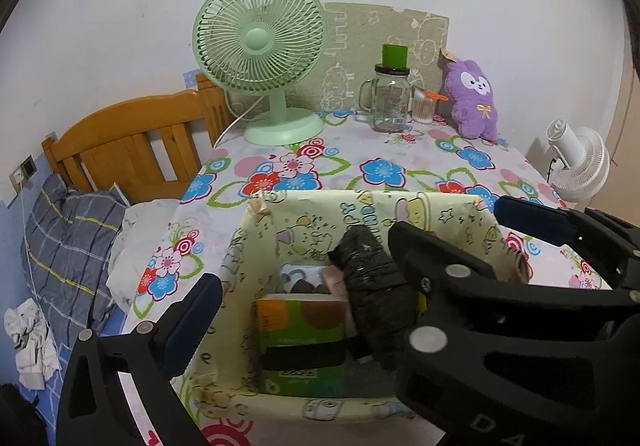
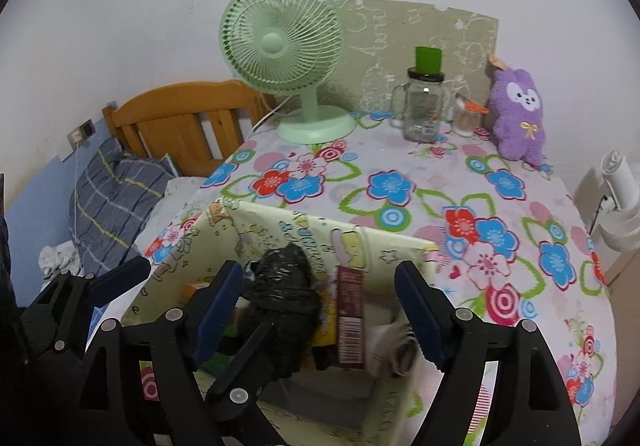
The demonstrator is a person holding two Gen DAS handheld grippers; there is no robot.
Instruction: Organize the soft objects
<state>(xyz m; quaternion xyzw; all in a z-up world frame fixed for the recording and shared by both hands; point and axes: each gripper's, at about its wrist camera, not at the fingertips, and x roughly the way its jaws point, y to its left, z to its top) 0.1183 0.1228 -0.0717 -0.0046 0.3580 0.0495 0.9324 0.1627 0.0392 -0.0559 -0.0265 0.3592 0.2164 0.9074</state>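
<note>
Left wrist view shows our left tongs (image 1: 356,258) spread wide with nothing pinched, 1 blue pad outside the near-left wall of the pale yellow cartoon-print fabric storage box (image 1: 256,230) and the other by its far-right corner. A crumpled black plastic-wrapped soft bundle (image 1: 372,278) lies inside that box, leaning on a green and orange carton (image 1: 300,330), with small folded pale cloths (image 1: 308,278) behind it.

From the right wrist, our right tongs (image 2: 320,306) are also spread, and the black bundle (image 2: 284,298) sits between the 2 pads without either pressing on it, so we judge it has been set down here and is no longer held. A red and brown flat packet (image 2: 350,318) stands on edge beside it, and a rolled grey-white cloth (image 2: 396,346) fills the right end. The box is packed upright, which we take as the reason the bundle was dropped into the middle gap.

A purple plush rabbit (image 2: 520,117) sits well apart at the back of the flower-print counter (image 2: 400,181), propped against the wall; we judge it the next soft thing to gather. A mint green desk fan (image 2: 284,57), a clear glass jar with a green cap (image 2: 424,105) and a small cup of cotton swabs (image 2: 466,119) stand along that back edge, the cup just beside the rabbit and likely to be knocked in a reach. The box's far wall also stands between us and it.
</note>
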